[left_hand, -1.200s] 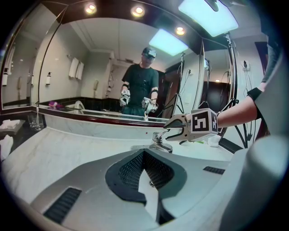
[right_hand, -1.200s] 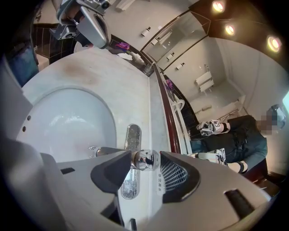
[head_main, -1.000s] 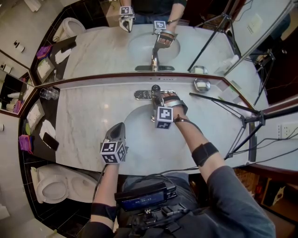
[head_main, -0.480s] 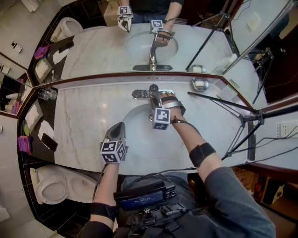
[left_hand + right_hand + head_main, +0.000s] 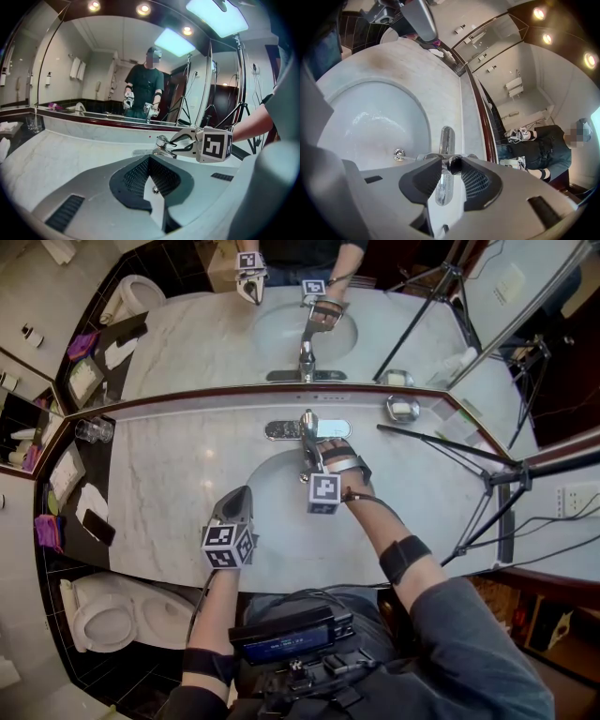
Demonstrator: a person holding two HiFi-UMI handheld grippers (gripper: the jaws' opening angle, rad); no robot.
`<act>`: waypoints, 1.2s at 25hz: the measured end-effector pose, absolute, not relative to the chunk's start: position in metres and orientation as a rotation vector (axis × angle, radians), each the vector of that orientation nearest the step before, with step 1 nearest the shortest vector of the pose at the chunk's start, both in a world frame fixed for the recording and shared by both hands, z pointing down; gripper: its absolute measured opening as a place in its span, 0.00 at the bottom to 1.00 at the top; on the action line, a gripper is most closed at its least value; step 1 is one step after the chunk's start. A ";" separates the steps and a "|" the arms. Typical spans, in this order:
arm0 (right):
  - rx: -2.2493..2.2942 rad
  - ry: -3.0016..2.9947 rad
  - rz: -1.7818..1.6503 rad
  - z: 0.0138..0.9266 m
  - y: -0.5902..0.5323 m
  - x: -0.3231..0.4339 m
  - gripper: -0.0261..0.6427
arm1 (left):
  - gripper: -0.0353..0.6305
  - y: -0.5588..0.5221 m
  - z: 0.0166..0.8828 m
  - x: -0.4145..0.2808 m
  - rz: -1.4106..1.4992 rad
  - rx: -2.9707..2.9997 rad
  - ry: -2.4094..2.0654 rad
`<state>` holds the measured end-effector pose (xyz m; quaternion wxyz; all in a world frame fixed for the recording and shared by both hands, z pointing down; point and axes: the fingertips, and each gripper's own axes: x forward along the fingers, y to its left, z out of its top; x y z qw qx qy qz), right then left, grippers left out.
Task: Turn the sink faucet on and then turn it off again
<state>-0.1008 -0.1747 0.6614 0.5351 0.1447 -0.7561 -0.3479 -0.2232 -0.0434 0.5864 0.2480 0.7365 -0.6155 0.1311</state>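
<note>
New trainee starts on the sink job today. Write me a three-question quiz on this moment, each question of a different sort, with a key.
1. True or false: the left gripper has its jaws open.
2. Fill in the blank: the right gripper has its jaws on either side of the ____.
3. In the head view, on which side of the sink does the glass stand?

Key
1. False: the jaws are shut, with nothing between them.
2. Faucet handle; the jaws have just been closing and now grip it.
3. On the left.
</note>
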 end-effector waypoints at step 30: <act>0.508 -1.886 -0.735 0.639 -0.151 -0.084 0.18 | 0.05 -0.043 0.579 -0.223 0.378 2.035 -1.676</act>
